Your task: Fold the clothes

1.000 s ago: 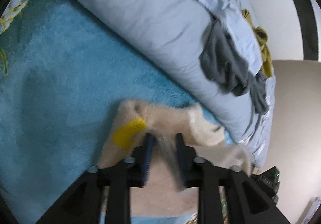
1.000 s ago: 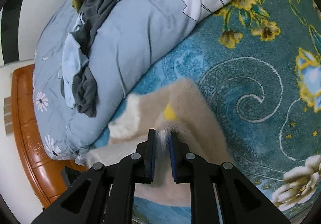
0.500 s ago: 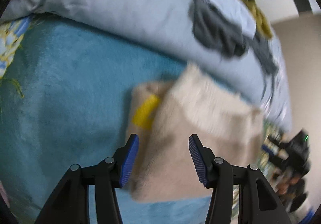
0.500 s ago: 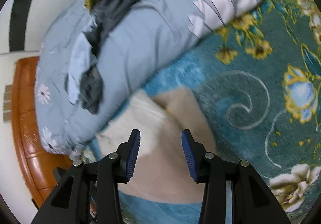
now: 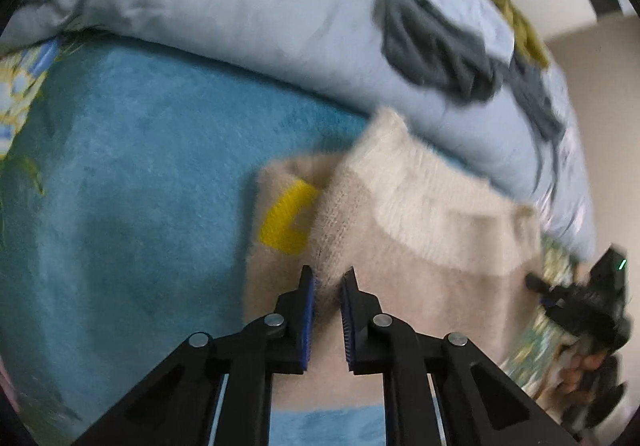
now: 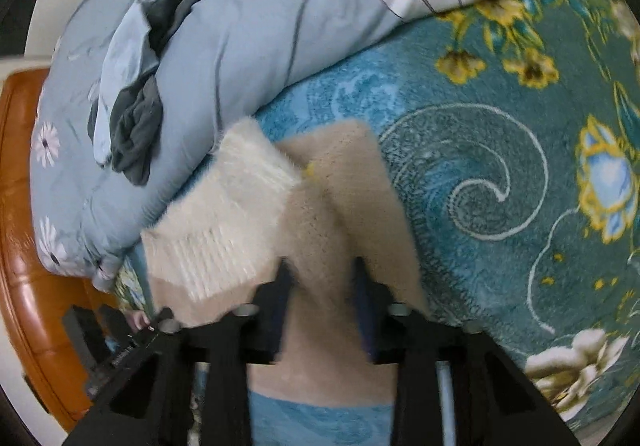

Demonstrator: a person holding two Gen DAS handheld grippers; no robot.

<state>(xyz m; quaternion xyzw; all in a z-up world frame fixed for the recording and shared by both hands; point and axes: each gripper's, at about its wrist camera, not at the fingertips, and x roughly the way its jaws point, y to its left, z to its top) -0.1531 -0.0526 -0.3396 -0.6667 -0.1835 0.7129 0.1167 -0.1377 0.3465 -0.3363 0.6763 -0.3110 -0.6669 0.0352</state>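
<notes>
A beige fuzzy sweater (image 5: 420, 246) with a cream ribbed band and a yellow patch (image 5: 290, 218) lies partly folded on the teal blanket. My left gripper (image 5: 328, 282) is shut on a fold of the sweater near the yellow patch. In the right wrist view the same sweater (image 6: 320, 214) lies below my right gripper (image 6: 320, 266), whose jaws stand apart over the beige cloth, with nothing held between them.
A rolled blue-grey duvet (image 5: 240, 6) lies behind the sweater, with a grey garment (image 5: 436, 54) and an olive one (image 5: 516, 22) on it. The teal floral blanket (image 6: 500, 166) spreads to the right. An orange wooden bed frame (image 6: 16, 206) is at the left edge.
Both grippers let go of the sweater and opened half a second ago. Now the left one has closed again on a fold by the yellow patch. The right one stays open, lower over the cloth.
</notes>
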